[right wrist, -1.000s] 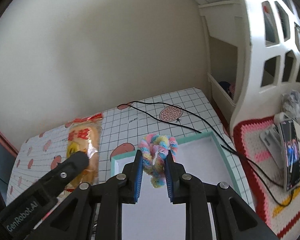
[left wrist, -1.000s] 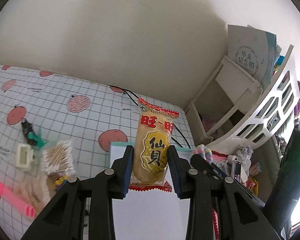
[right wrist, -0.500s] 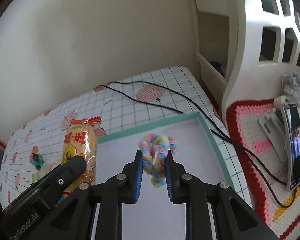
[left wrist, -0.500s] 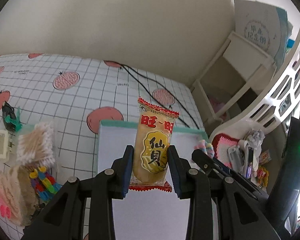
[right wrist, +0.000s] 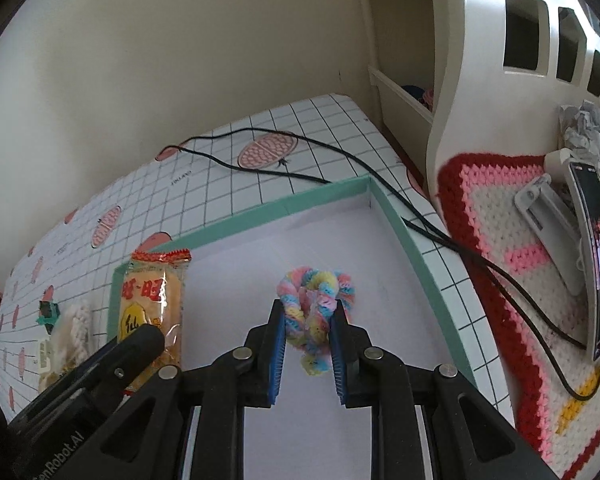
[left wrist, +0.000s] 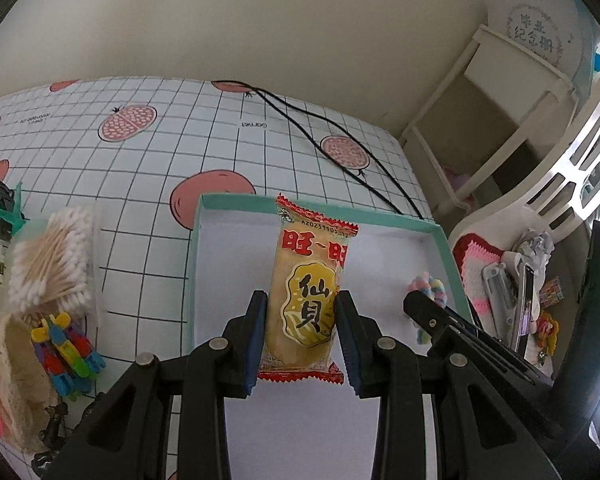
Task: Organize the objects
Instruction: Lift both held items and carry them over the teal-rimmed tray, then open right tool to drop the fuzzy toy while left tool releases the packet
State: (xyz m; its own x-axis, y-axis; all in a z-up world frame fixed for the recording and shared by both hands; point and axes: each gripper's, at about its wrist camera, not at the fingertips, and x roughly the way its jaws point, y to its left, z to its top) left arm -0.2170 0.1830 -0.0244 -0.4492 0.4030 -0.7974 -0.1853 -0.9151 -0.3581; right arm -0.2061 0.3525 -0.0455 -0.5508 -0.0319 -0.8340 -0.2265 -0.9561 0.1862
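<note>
The yellow rice-cracker packet with red crimped ends (left wrist: pixel 305 300) is clamped upright between the blue pads of the left gripper (left wrist: pixel 302 334), held by its lower half, and it's hanging above the white floor of the shallow teal-rimmed cardboard tray (left wrist: pixel 446 246). Not set down yet, as far as can be judged. Next to it, the fuzzy pastel rainbow chenille twist (right wrist: pixel 314 312) is pinched in the right gripper (right wrist: pixel 308 354), also over the tray, nearer its right wall. So both grippers are closed on something and both loads are parked over the same tray, whose visible floor looks bare.

The step in hand looks like the drop-off: two items carried in and about to be lowered. What's called for next is probably a short descent until each item is resting on the tray floor, then the jaws eased apart. The packet is tall and slippery-looking, so it'll likely flop flat once released; some room should be left between it and the twist.

Still left out on the grid-and-pomegranate patterned tablecloth (left wrist: pixel 148 160), to the left of the tray: a clear pack of cotton swabs (left wrist: pixel 52 264) and a bunch of coloured plastic clips (left wrist: pixel 66 344), so the sorting is judged nowhere near finished. A black cable (right wrist: pixel 340 178) runs past the tray's far corner, outside it.
</note>
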